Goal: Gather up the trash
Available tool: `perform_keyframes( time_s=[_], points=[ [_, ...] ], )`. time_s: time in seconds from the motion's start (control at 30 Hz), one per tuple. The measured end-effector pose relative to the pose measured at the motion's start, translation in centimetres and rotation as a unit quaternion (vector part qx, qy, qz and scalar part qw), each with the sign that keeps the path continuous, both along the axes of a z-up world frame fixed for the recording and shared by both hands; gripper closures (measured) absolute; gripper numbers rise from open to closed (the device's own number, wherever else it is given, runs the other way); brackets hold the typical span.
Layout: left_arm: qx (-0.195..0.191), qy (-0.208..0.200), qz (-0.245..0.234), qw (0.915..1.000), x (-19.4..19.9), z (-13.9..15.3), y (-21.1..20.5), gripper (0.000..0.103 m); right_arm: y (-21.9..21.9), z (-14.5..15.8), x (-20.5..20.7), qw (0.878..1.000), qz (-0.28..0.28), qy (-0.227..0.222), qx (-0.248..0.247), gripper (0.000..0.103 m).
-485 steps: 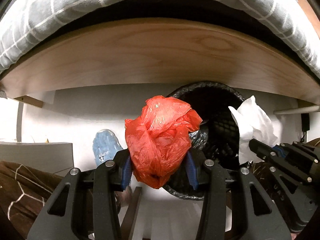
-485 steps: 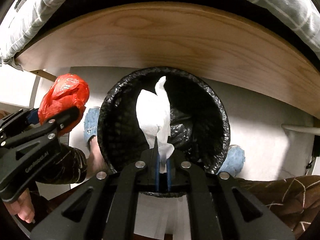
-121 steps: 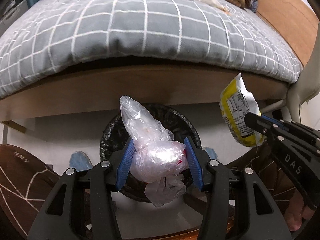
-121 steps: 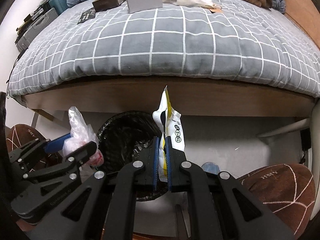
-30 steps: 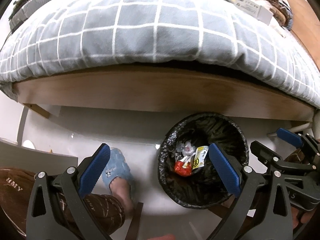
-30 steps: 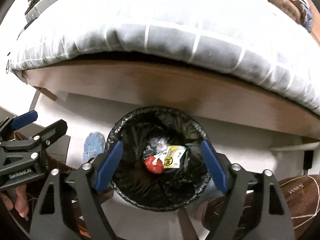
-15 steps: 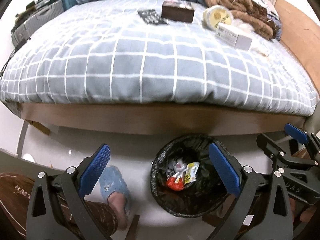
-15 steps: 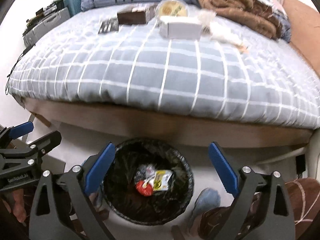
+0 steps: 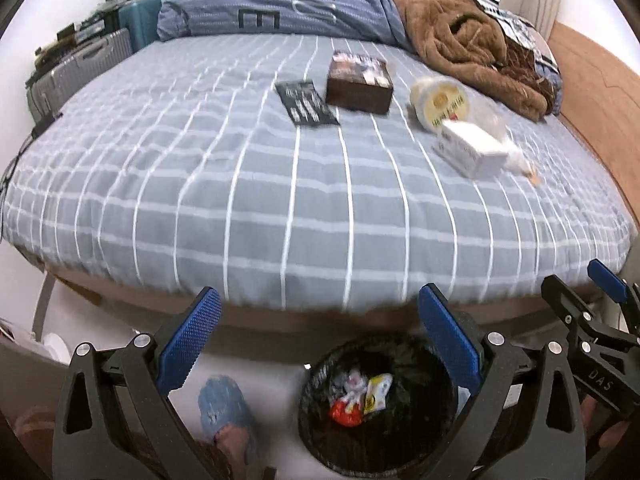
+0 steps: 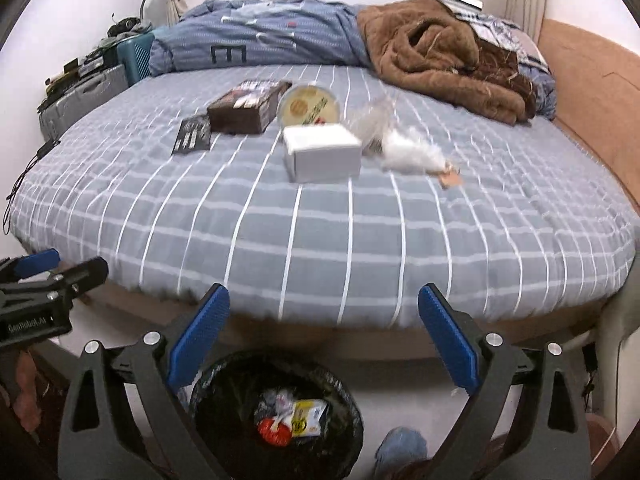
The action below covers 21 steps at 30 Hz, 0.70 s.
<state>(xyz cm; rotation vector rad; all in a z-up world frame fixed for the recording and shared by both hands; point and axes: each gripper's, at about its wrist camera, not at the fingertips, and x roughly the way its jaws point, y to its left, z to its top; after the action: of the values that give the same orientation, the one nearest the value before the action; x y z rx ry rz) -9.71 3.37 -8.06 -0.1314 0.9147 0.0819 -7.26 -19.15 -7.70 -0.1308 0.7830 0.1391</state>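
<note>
From your left wrist you look across a bed covered by a grey quilt with a white grid, its wooden frame running along the near edge and white floor below it. Your left gripper stands with its blue pads wide apart and nothing between them. Below it, on the floor just off the bed's near edge, sits one black-lined trash bin holding a red wrapper, a yellow packet and a pale crumpled bag. Four things lie toward the bed's far right: one flat black packet, one brown box, one round yellow-lidded tub and one white box. A brown blanket fills the far right corner, and suitcases stand past the far left corner. One blue slipper shows on the floor at bottom left, and your right gripper enters at the right edge. From your right wrist the same bed fills the view under a window, a headboard along its right edge. Your right gripper's jaws have just been opening and now stand wide apart, empty. The bin sits beneath them with the same trash inside. Here the white box lies nearest the middle, with white crumpled paper just to its right.
</note>
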Motion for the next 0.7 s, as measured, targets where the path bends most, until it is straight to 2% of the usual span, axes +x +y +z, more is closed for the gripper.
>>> perform_keyframes(
  time_s=[0.4,0.5,0.7],
  points=[
    [0.02,-0.004,0.016,0.9997,7.4,0.8,0.7,0.006,-0.4,1.6,6.2,1.0,-0.001,-0.003,0.017,0.012],
    [0.03,0.001,0.021,0.9993,9.4,0.5,1.1,0.006,0.0,1.9,7.5,1.0,0.005,-0.008,0.014,0.012],
    [0.024,0.012,0.031,0.9992,13.6,-0.4,2.2,0.006,0.5,1.7,10.7,1.0,0.013,0.002,0.021,0.012]
  ],
)
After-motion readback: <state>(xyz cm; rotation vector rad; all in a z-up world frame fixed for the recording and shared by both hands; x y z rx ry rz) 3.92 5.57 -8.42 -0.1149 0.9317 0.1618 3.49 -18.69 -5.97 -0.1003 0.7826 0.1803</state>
